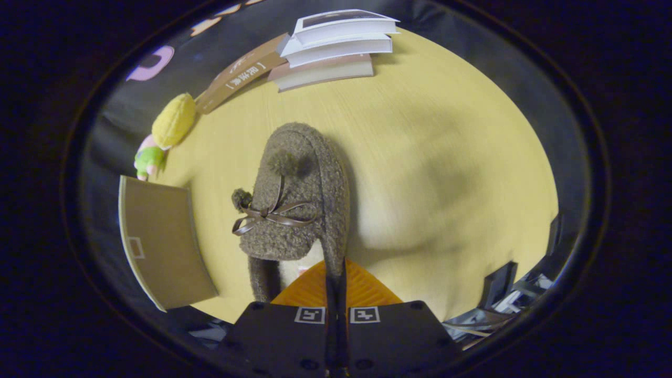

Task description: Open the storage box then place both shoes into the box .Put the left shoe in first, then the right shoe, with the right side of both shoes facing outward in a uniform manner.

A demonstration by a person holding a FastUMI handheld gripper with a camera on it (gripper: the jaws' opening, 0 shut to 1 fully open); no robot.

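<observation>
The hand-held gripper (336,286) has its fingers pressed together on the collar wall of a brown fuzzy shoe (294,199) (bow and pompoms on top), which extends ahead of them, toe pointing away, above the yellow desk (446,157). A brown cardboard panel (157,241) lies just left of the shoe. A stack of books (336,47) rests far beyond it.

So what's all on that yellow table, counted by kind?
Shoes: 1, a fuzzy brown shoe, its edge pinched in the jaws of the gripper
Books: 3, in a stack
Boxes: 2, brown box, long brown carton
Plush toys: 1, yellow toy
Total: 7
</observation>
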